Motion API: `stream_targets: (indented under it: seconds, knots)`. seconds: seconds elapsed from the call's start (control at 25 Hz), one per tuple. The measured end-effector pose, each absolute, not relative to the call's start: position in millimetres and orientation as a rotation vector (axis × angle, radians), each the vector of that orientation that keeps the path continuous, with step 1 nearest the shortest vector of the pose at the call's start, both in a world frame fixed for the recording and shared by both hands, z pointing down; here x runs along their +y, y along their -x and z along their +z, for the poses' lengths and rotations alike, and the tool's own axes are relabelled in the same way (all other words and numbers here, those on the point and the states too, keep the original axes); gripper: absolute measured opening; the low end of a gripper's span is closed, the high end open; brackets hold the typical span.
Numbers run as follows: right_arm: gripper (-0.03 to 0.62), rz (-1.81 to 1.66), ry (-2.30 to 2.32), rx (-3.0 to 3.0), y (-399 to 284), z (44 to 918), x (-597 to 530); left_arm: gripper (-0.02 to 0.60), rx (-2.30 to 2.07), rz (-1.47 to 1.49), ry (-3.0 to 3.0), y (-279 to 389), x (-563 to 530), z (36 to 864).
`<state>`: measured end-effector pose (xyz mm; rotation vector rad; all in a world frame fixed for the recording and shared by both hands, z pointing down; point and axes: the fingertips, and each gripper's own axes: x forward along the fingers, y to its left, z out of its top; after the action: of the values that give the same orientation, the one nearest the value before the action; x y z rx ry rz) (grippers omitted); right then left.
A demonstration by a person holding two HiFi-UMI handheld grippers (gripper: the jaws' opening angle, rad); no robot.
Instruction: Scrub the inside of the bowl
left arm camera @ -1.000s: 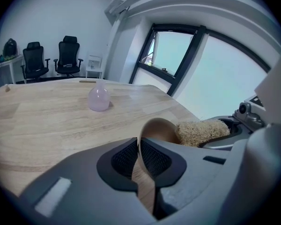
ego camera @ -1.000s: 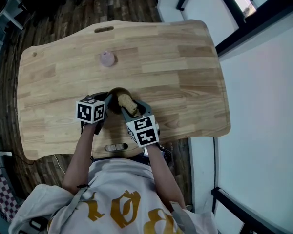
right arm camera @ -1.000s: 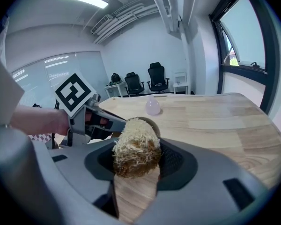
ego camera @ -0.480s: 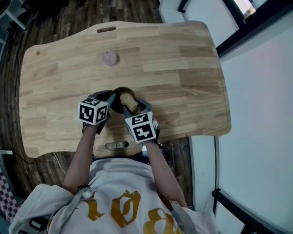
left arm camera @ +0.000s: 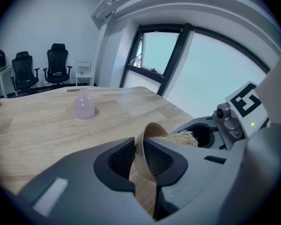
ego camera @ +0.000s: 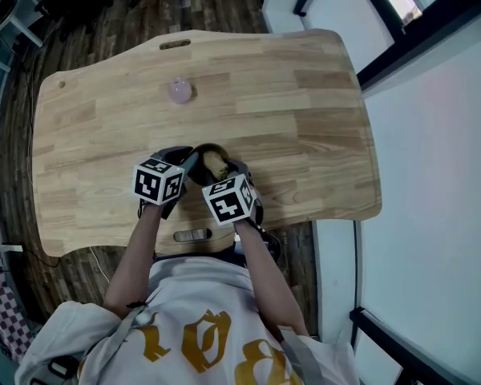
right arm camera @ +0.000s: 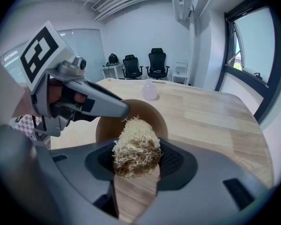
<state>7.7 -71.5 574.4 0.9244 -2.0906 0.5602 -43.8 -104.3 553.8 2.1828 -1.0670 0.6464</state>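
Note:
A small brown bowl (ego camera: 202,152) is held tilted near the table's front edge. My left gripper (left arm camera: 139,159) is shut on the bowl (left arm camera: 147,139), one jaw inside the rim and one outside. My right gripper (right arm camera: 136,159) is shut on a straw-coloured fibre scrubber (right arm camera: 136,146). The scrubber's tip reaches into the open mouth of the bowl (right arm camera: 145,114). In the head view the scrubber (ego camera: 216,165) lies across the bowl between the left gripper (ego camera: 183,167) and the right gripper (ego camera: 221,175).
A small pink bottle (ego camera: 180,91) stands at the far middle of the wooden table (ego camera: 305,119). Black office chairs (right arm camera: 147,62) stand beyond the table's far end, with windows (left arm camera: 164,55) along the right side.
Both grippers drifted slightly with the bowl. The right gripper pushed the scrubber a little further into the bowl and turned its marker cube more upward.

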Motion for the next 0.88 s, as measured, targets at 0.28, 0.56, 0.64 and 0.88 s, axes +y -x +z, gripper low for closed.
stream_targets:
  seconds: [0.28, 0.56, 0.64, 0.88]
  knots:
    - [0.196, 0.555, -0.899, -2.047, -10, 581, -69, 0.046, -1.033, 0.667, -2.187, 32, -100, 557]
    - [0.196, 0.531, -0.878, -2.021, -16, 585, -70, 0.055, -0.956, 0.605, -2.157, 23, -96, 557]
    - [0.196, 0.514, -0.851, -2.029, -15, 586, -69, 0.060, -0.951, 0.581, -2.146, 22, -96, 557]
    - [0.196, 0.485, -0.830, -2.050, -14, 584, -72, 0.060, -0.943, 0.558, -2.121, 18, -96, 560]
